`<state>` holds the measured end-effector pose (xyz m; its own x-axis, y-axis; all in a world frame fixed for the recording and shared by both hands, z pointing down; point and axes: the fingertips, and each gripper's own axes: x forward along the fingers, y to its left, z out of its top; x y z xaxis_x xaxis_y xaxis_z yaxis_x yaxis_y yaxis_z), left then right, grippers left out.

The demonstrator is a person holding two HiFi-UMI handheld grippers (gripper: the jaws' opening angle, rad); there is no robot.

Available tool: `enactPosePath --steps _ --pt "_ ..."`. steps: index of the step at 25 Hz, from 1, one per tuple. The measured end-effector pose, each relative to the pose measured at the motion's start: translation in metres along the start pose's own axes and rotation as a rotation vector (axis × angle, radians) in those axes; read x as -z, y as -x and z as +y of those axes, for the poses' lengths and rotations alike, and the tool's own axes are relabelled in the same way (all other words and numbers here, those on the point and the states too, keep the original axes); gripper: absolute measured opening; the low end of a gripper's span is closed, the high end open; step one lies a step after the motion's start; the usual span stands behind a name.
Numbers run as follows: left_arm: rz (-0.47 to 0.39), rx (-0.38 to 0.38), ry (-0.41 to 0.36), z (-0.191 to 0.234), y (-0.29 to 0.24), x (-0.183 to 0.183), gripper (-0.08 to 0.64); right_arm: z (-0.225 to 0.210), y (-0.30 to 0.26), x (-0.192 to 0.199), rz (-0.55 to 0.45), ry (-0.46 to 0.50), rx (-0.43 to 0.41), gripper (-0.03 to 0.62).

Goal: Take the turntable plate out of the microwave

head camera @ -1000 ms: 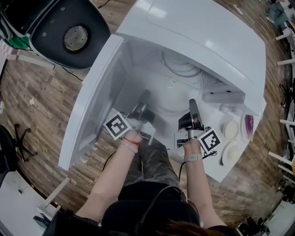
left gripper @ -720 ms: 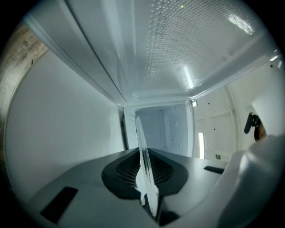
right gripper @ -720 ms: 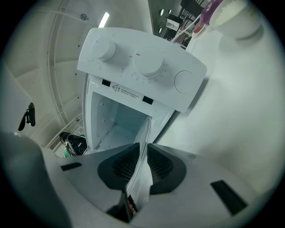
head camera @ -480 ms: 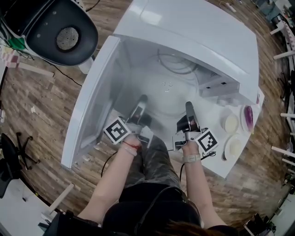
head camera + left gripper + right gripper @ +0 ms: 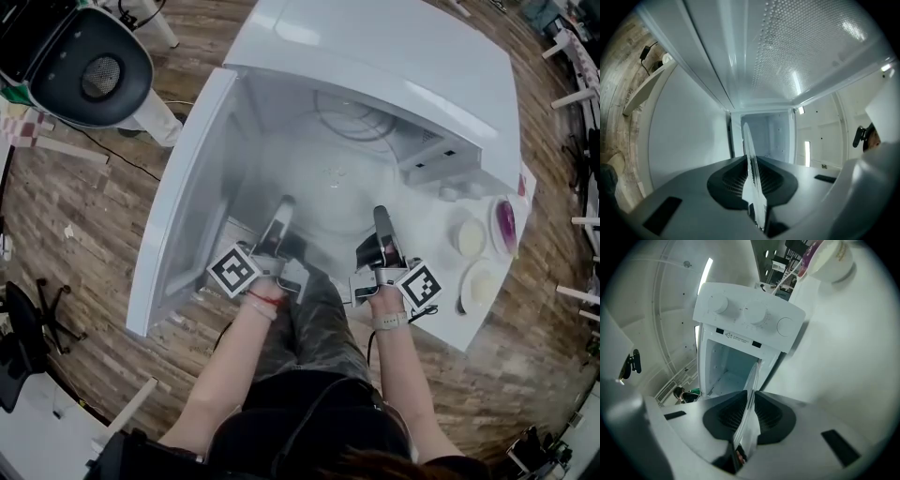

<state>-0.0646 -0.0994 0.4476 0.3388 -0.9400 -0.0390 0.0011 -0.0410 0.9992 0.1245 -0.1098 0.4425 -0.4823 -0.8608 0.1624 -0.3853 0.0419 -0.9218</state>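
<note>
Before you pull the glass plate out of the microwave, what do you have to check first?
1. The microwave door is open wide: ok.
2. The left tongs pinch the turntable plate by its edge: ok.
3. The right tongs pinch it too: ok. The plate is between them, though they have just been opening slightly.
4. The plate is already lifted free: cannot tell.
5. The bowls sit well apart from the right tongs: ok.
</note>
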Motion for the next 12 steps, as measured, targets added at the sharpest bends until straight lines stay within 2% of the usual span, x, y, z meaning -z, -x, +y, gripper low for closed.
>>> enactPosePath --steps 12 --pt "0.011 0.013 0.017 -0.003 0.014 0.012 0.034 0.002 0.020 0.004 -0.017 0.008 -0.009 0.064"
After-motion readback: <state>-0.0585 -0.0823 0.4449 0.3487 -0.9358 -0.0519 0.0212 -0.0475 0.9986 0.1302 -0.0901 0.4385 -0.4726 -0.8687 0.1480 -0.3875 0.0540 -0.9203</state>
